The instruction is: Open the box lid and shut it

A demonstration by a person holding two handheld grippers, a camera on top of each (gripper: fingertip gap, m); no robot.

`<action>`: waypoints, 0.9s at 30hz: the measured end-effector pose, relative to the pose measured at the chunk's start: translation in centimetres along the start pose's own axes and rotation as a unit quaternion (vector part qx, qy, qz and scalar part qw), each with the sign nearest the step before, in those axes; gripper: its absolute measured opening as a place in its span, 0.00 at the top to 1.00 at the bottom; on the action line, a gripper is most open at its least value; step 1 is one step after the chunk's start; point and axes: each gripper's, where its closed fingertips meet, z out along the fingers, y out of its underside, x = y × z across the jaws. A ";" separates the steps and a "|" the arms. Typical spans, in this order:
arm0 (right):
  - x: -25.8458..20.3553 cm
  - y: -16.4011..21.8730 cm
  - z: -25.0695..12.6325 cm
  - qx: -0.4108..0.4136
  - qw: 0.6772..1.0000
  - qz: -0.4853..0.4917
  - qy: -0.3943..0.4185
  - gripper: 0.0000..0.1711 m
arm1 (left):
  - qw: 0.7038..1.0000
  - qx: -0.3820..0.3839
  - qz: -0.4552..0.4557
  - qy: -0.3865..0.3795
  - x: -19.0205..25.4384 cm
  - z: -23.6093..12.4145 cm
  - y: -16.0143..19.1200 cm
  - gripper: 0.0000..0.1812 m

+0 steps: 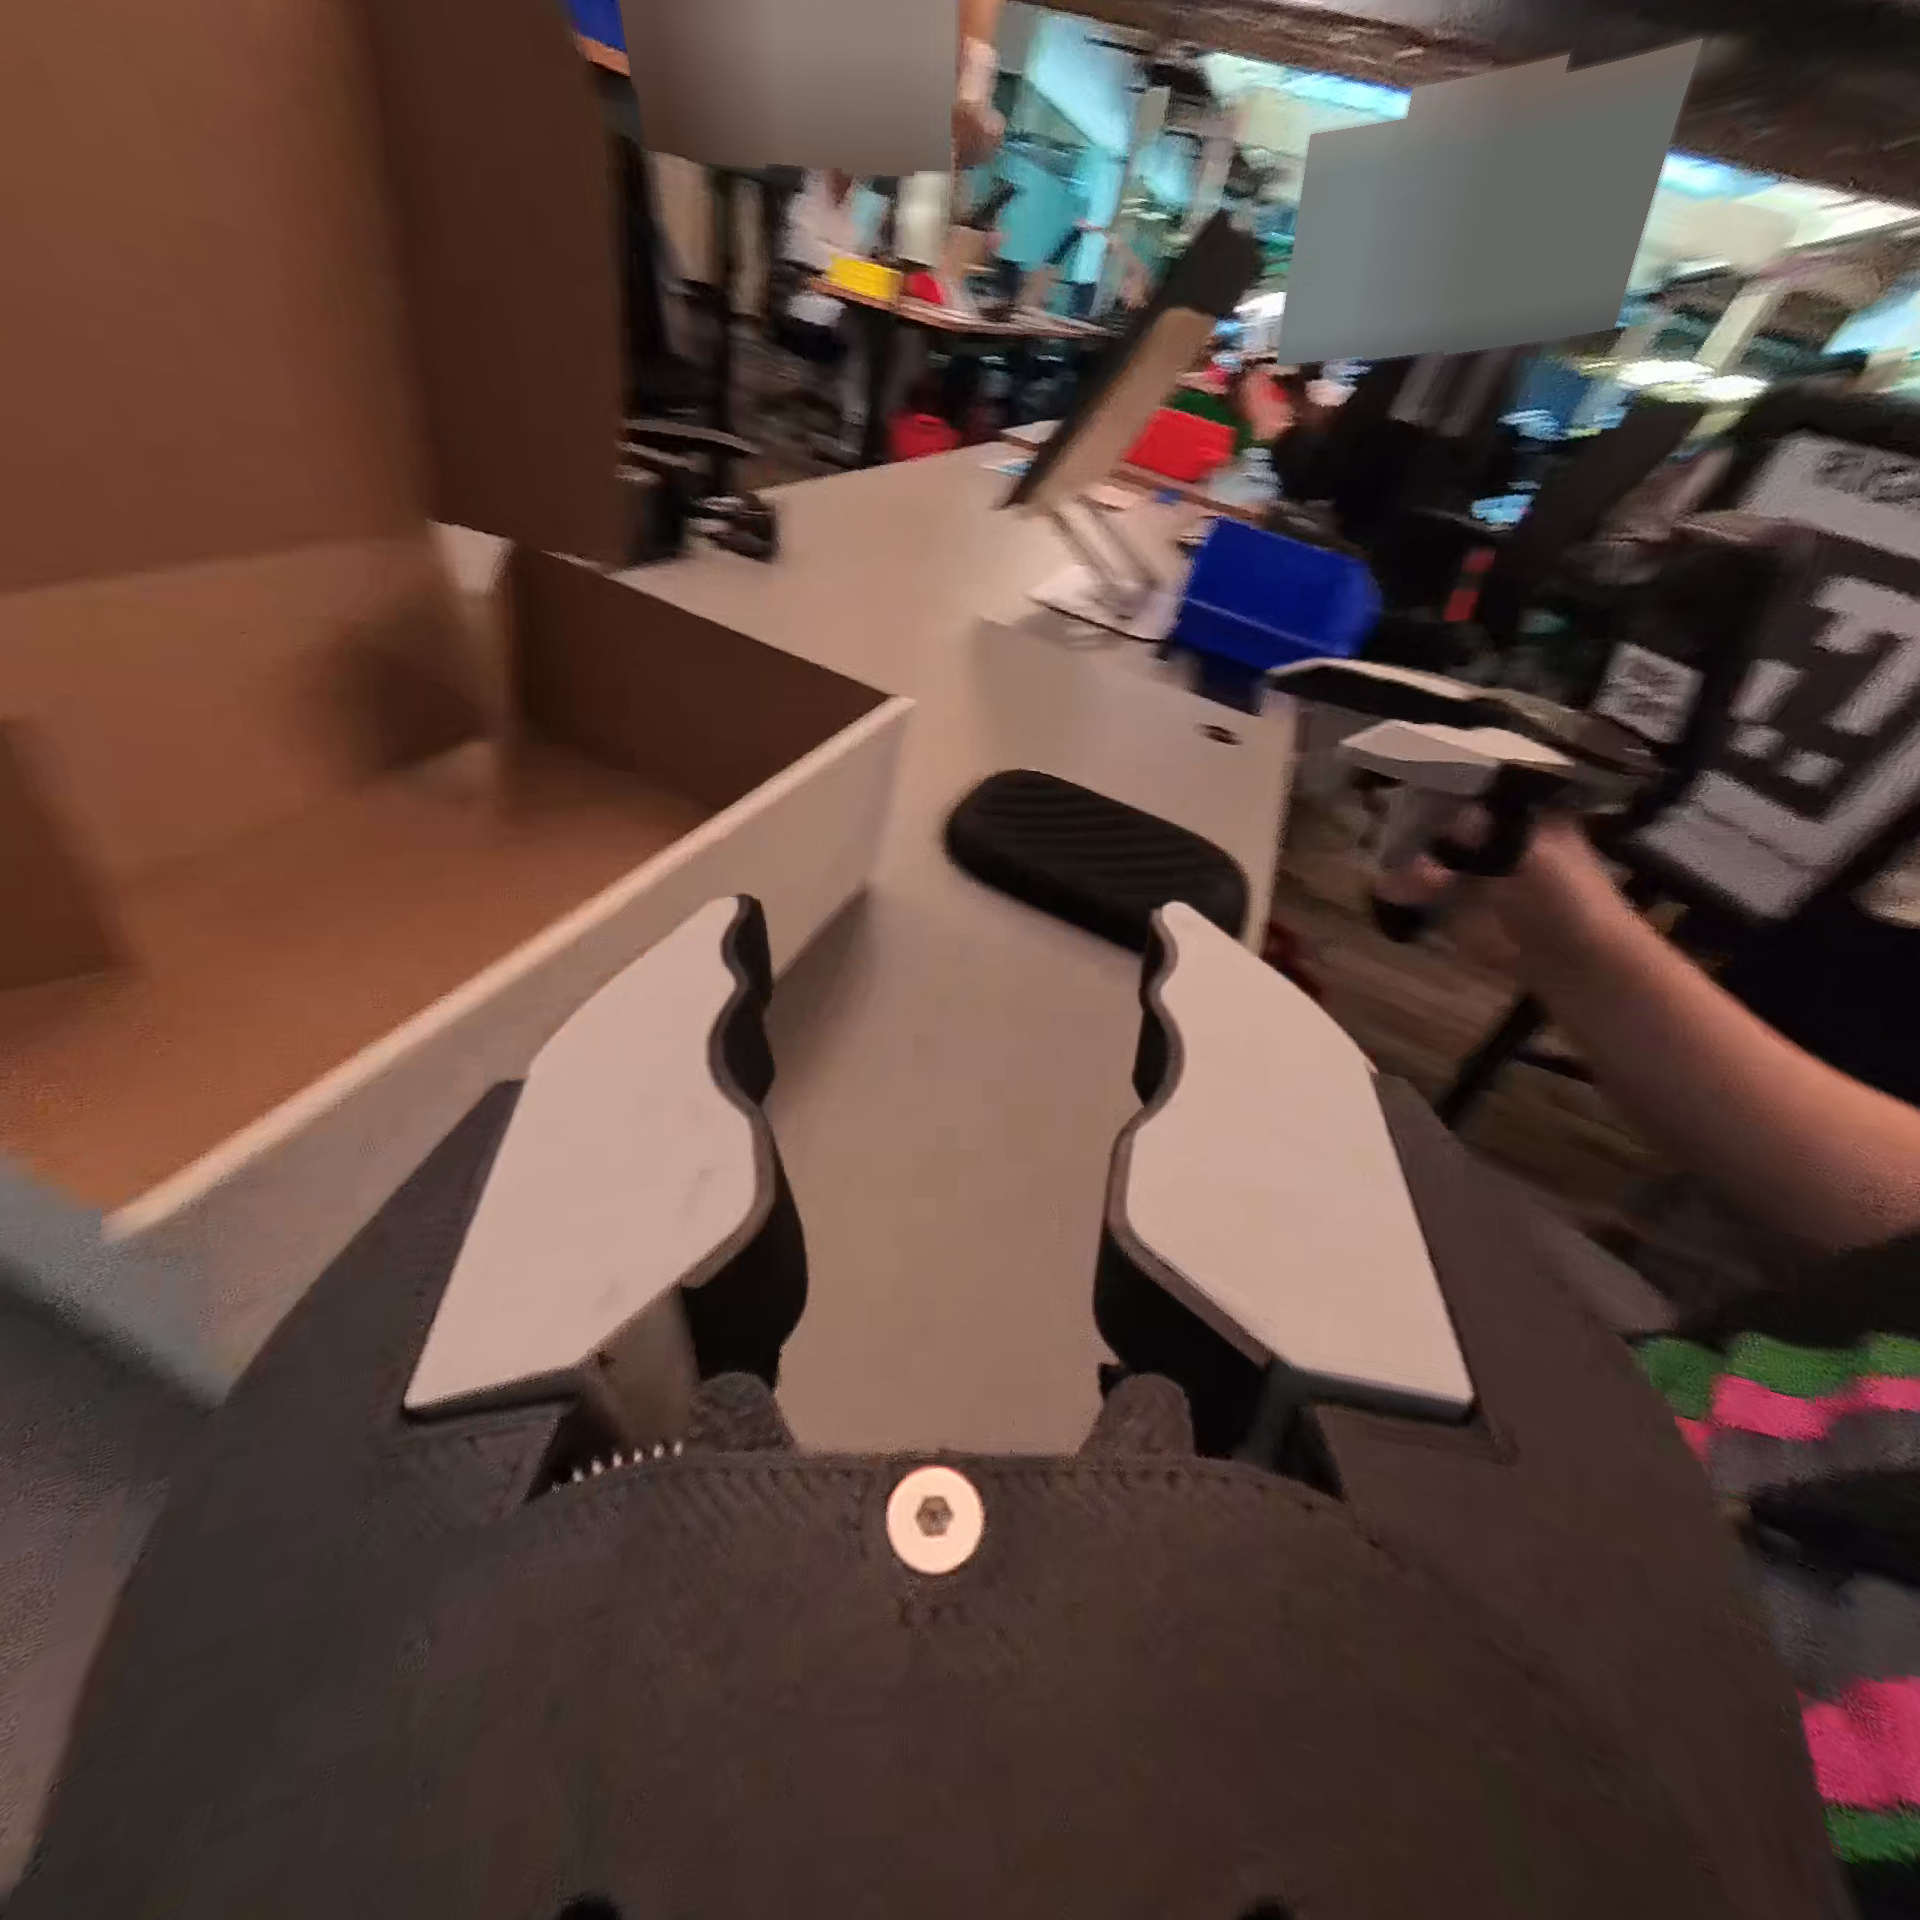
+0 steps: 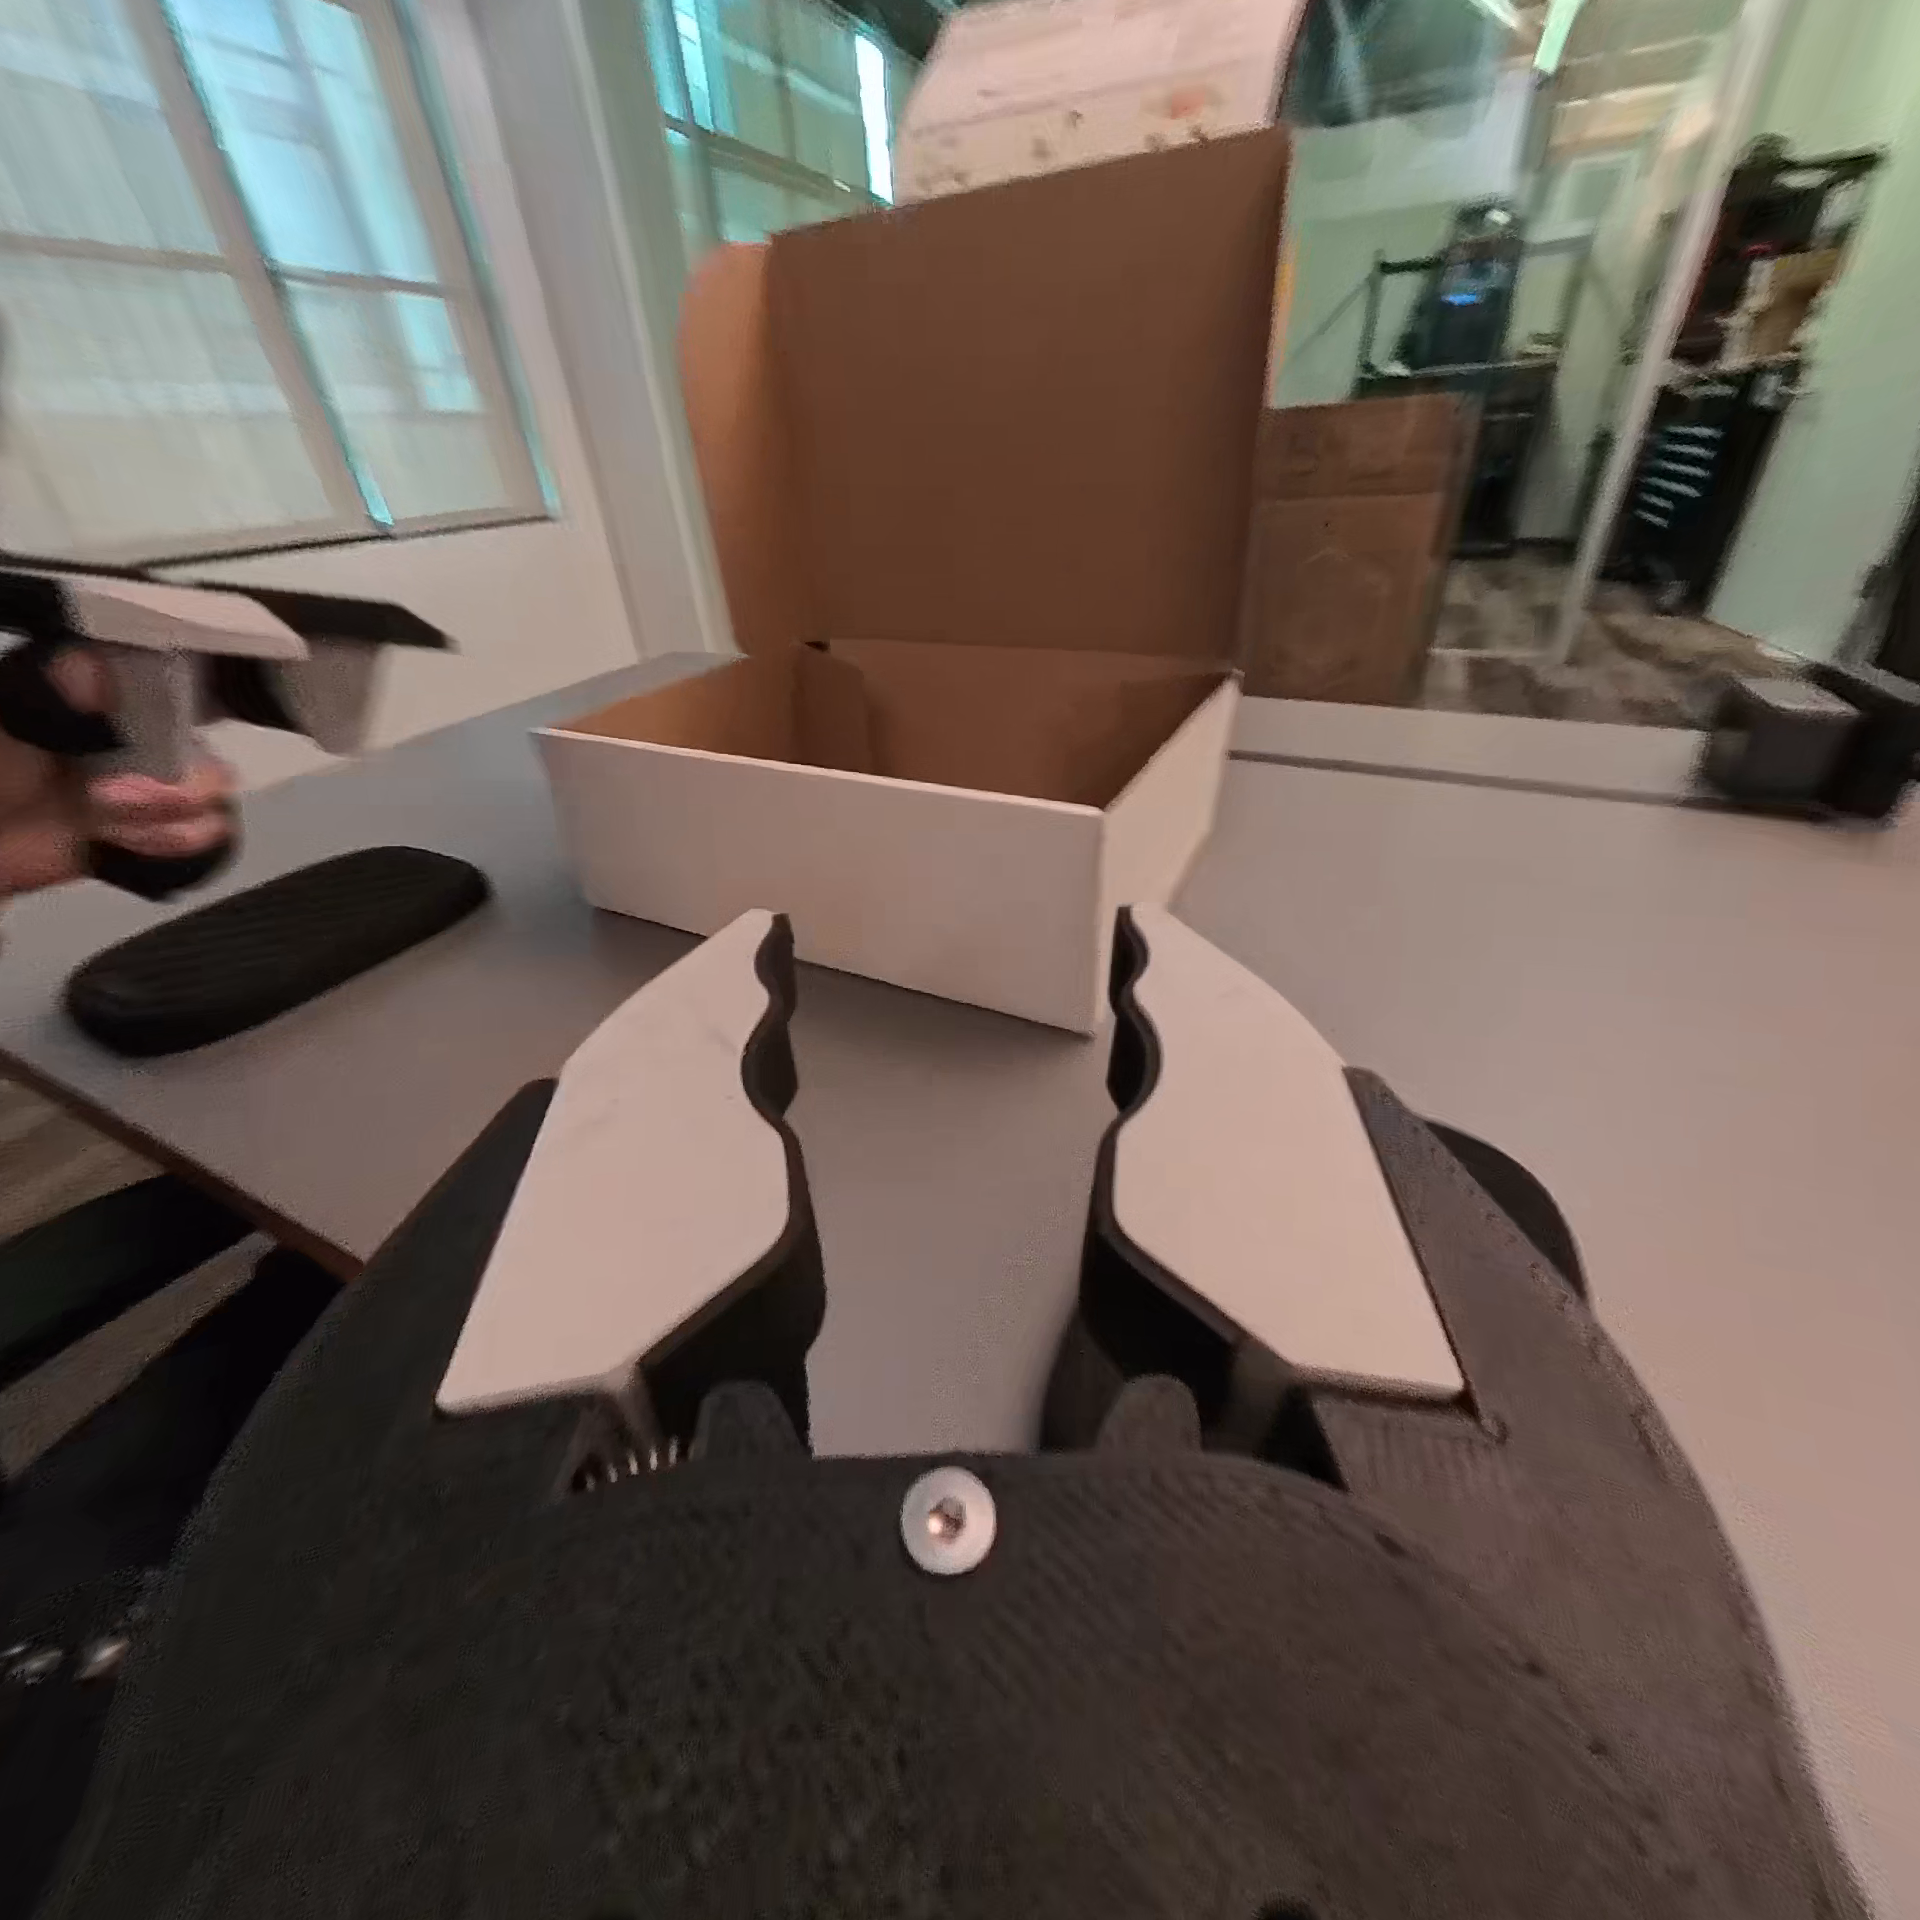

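Observation:
A white cardboard box [image 2: 831, 862] with a brown inside stands on the grey table, and it looks empty. Its lid [image 2: 1029, 416] stands upright at the far side, open. In the left wrist view the box [image 1: 582, 883] is to the left and the lid [image 1: 260, 260] rises at upper left. My left gripper [image 1: 956, 925] is open and empty, to the right of the box's front wall. My right gripper [image 2: 951, 935] is open and empty, just short of the box's near corner. Each gripper also shows in the other's view, the left [image 2: 260, 644] and the right [image 1: 1455, 717].
A black ribbed case [image 2: 275, 945] lies on the table left of the box; it also shows in the left wrist view [image 1: 1091, 857]. The table edge [image 2: 177, 1174] runs close at the left. A blue bin [image 1: 1278, 613] and a red one stand farther off.

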 end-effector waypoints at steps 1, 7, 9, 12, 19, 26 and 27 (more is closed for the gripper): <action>-0.8 -0.5 0.0 0.015 1.000 -0.011 -0.024 0.64 | 0.999 0.004 -0.005 0.031 1.1 0.7 0.4 0.62; -2.2 -4.6 -1.9 0.079 0.995 0.006 -0.067 0.68 | 0.998 -0.035 0.025 0.044 3.6 2.5 2.5 0.64; -1.6 -4.4 -2.8 0.067 0.997 -0.017 -0.035 0.68 | 0.998 -0.034 0.035 0.030 3.1 2.7 2.1 0.64; -0.3 -2.3 -4.1 0.027 0.998 -0.043 0.024 0.68 | 0.999 -0.011 0.029 0.034 3.0 3.3 1.1 0.68; 0.1 1.4 -6.8 -0.081 0.990 -0.072 0.092 0.68 | 0.996 -0.023 0.064 0.062 3.6 5.5 -0.5 0.85; 0.3 -1.0 -7.3 -0.104 0.984 -0.069 0.126 0.68 | 0.979 -0.062 0.100 0.169 8.3 10.6 -0.6 0.87; 0.3 -1.1 -7.4 -0.107 0.983 -0.066 0.134 0.68 | 0.974 -0.067 0.108 0.186 9.2 11.4 -0.6 0.87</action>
